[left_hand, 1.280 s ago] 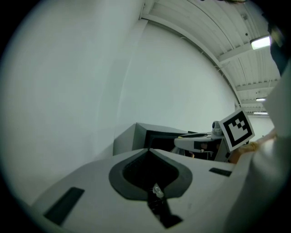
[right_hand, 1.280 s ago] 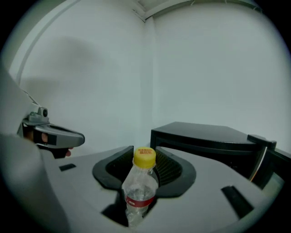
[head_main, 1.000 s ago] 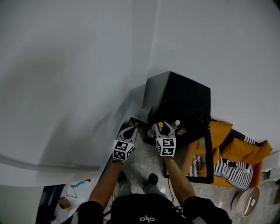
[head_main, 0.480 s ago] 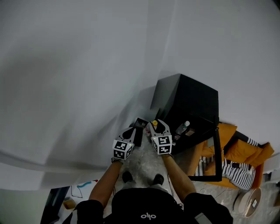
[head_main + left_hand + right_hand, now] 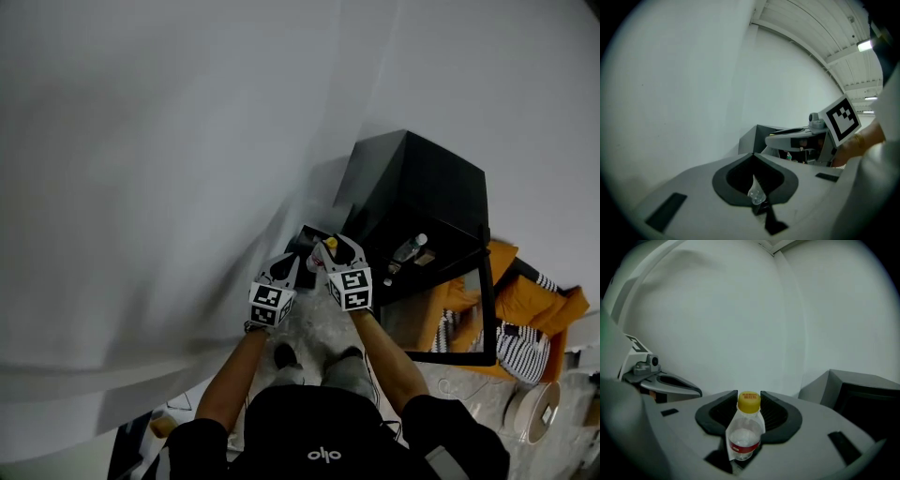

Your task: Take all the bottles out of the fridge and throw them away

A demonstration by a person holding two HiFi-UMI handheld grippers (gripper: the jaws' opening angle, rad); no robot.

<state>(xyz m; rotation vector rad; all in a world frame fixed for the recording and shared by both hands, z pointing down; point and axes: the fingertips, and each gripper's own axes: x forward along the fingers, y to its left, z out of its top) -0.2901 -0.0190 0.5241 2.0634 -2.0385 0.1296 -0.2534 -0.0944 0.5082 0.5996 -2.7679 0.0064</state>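
Right gripper (image 5: 336, 251) clamped on upright yellow-capped bottle (image 5: 745, 430); left gripper (image 5: 286, 265) closed on clear plastic scrap (image 5: 755, 194). Both held just beside fridge (image 5: 422, 202) edge, wall (image 5: 141, 141) close ahead.

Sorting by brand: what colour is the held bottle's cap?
Yellow cap on the bottle, best in the right gripper view.

Bottle (image 5: 746, 427), lower centre: base hidden within the right gripper (image 5: 749, 397). Fridge (image 5: 422, 197), right of centre: shelf contents too small to identify. Person (image 5: 323, 441) cut off below.
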